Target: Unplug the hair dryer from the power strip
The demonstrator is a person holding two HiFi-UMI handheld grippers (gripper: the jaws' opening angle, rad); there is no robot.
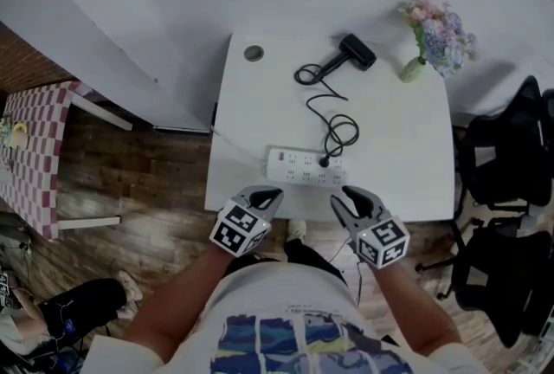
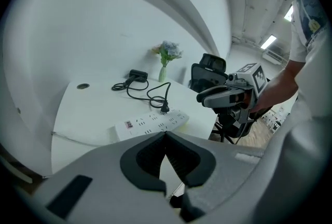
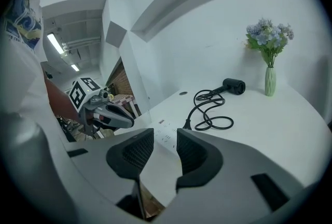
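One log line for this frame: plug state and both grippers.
plug: in strip | left gripper: shut, empty | right gripper: open, empty | both short of strip

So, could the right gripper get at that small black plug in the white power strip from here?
Probably yes. The right gripper hangs at the near edge of the white table, jaws apart; the black plug stands in the white power strip just ahead, nothing between them.

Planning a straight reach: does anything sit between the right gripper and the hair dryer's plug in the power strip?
Nothing visible does. The right gripper, jaws apart, hangs at the table edge; the plug stands in the power strip just beyond. The cord lies looped behind it.
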